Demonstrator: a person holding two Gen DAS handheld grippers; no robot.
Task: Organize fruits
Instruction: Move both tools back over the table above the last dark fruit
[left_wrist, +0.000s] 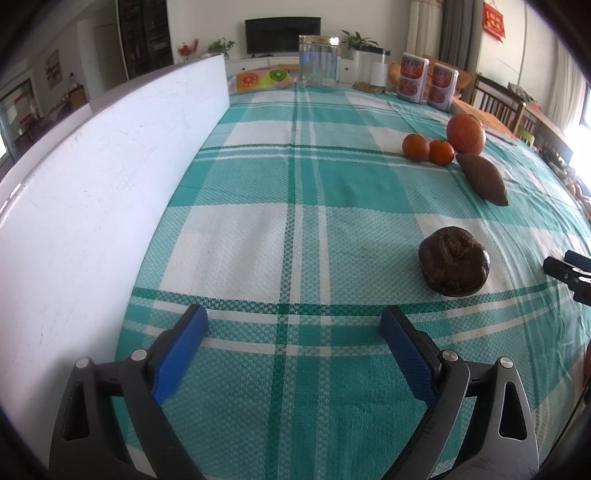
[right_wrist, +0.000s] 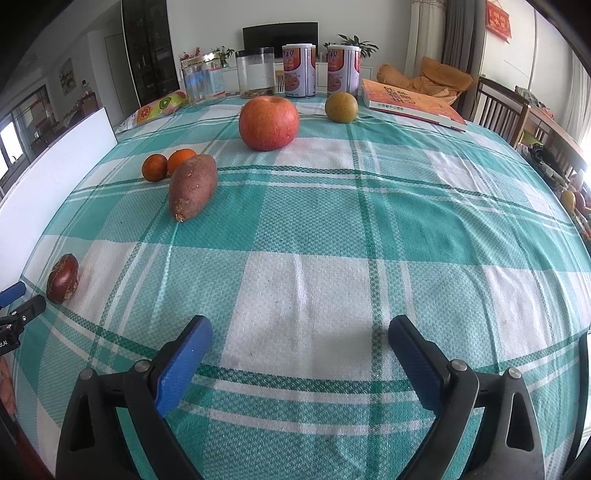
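Observation:
On the teal plaid tablecloth lie a red apple, a brownish-green pear, two small oranges, a sweet potato and a dark brown water chestnut. The left wrist view shows the chestnut, sweet potato, oranges and apple to the right. My left gripper is open and empty, low over the cloth, left of the chestnut. My right gripper is open and empty over the cloth's near part.
A white board stands along the table's left side. At the far edge stand a glass jar, a plastic jar, two tins, a fruit-print packet and a book. Chairs stand right.

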